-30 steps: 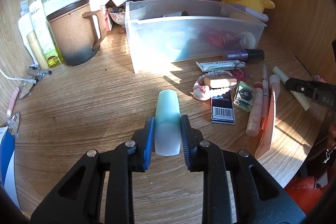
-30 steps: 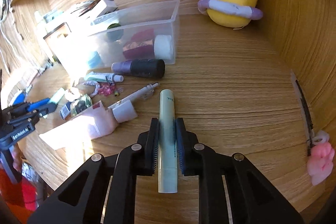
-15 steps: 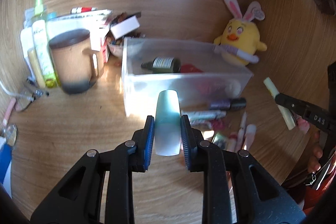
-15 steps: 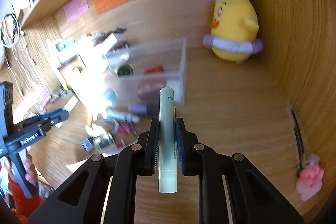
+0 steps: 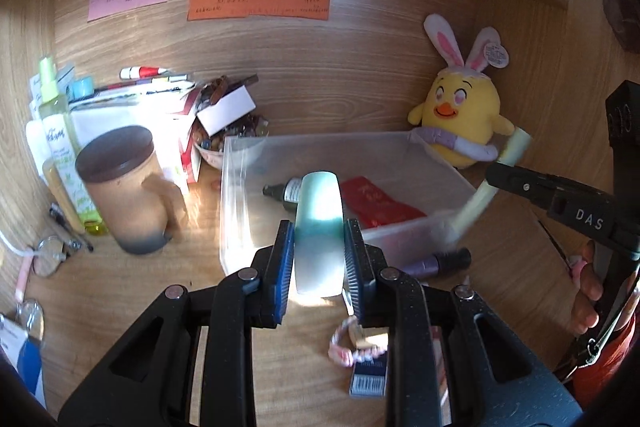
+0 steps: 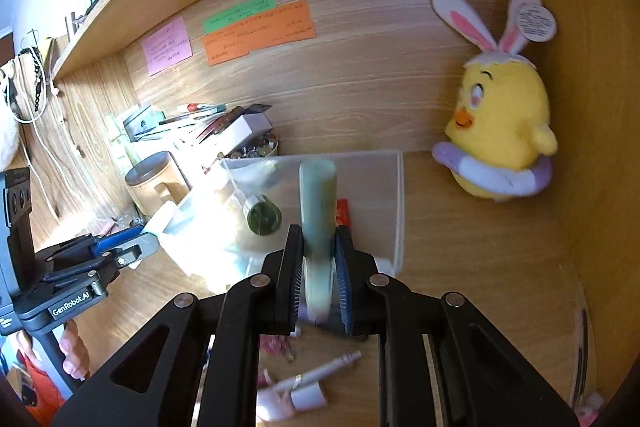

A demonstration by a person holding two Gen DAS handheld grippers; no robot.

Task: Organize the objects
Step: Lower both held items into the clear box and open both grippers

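Height is the main change: a second ago both your grippers sat low over the wooden desk (image 5: 120, 291), and now you have both raised above the clear plastic bin (image 5: 240, 211), looking down into it. Your left gripper (image 5: 319, 259) stays clamped on the pale teal tube (image 5: 319, 215), its blue-padded jaws narrow against the tube's sides, and the tube's far end now overlaps the bin's interior instead of bare desk. Your right gripper (image 6: 318, 271) likewise keeps its grip on the slim pale green tube (image 6: 317, 203), which now points over the bin's near wall. The left wrist view shows you what the right one hides: the dark dropper bottle (image 5: 286, 190) and the red packet (image 5: 378, 205) lying on the bin floor, the lidded brown mug (image 5: 128, 187) left of the bin, and the purple bottle (image 5: 438, 261) on the desk just outside the bin's near right corner. It also shows your right gripper from the side, its green tube blurred and tilted over the bin's right end. The right wrist view alone gives you the white pen (image 6: 320, 373) lying on the desk beneath its jaws. Both views show the yellow chick plush (image 6: 502, 131) standing beyond the bin's right end.
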